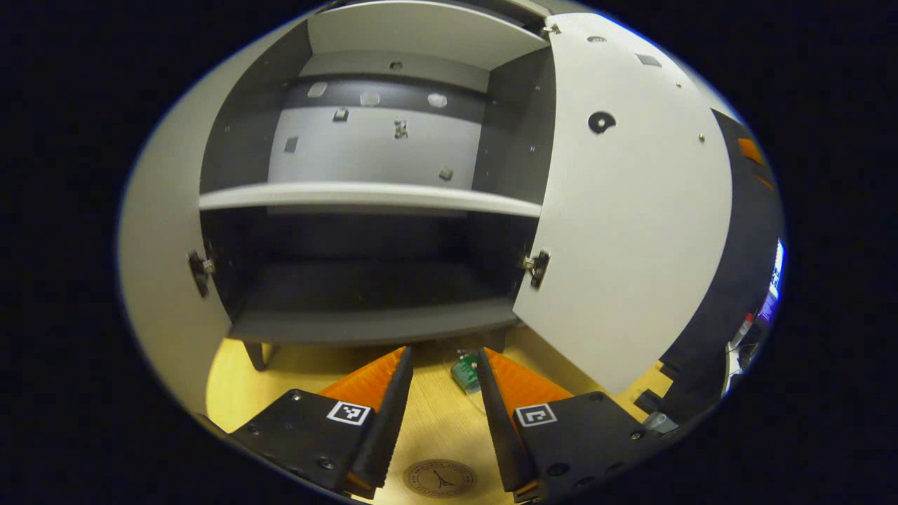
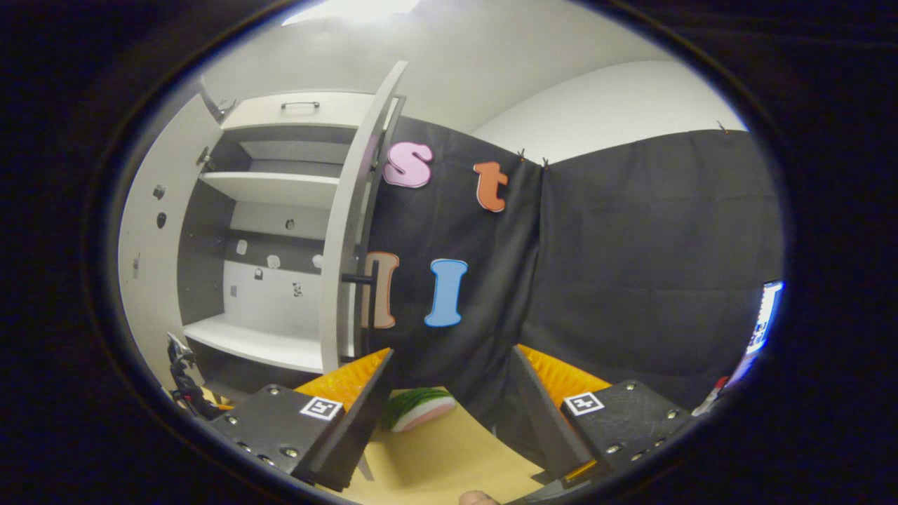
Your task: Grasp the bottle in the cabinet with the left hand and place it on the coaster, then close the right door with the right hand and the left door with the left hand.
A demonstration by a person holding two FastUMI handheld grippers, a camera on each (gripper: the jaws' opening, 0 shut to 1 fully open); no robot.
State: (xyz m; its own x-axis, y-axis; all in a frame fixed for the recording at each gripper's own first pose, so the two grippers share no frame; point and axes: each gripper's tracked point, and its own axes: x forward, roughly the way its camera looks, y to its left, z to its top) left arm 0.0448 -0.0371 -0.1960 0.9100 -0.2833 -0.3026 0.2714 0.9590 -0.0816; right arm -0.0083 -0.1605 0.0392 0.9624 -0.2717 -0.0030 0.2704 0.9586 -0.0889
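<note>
Both grippers point(image 1: 443, 382) point(image 2: 452, 382) gape wide, fingers holding nothing

Occluded and truncated items

In the left gripper view, a small green object point(image 1: 465, 373) on the tabletop point(image 1: 435, 421) is partly hidden behind one finger of the left tongs point(image 1: 444, 365); its identity cannot be determined. The round coaster point(image 1: 439, 478) is cut off at the lower edge. In the right gripper view, the right door point(image 2: 349, 231) conceals part of the cabinet point(image 2: 273, 210) interior.

Left gripper point(image 1: 443, 365) black screwed housings with square tag markers, right gripper point(image 2: 449, 365) alike
</note>
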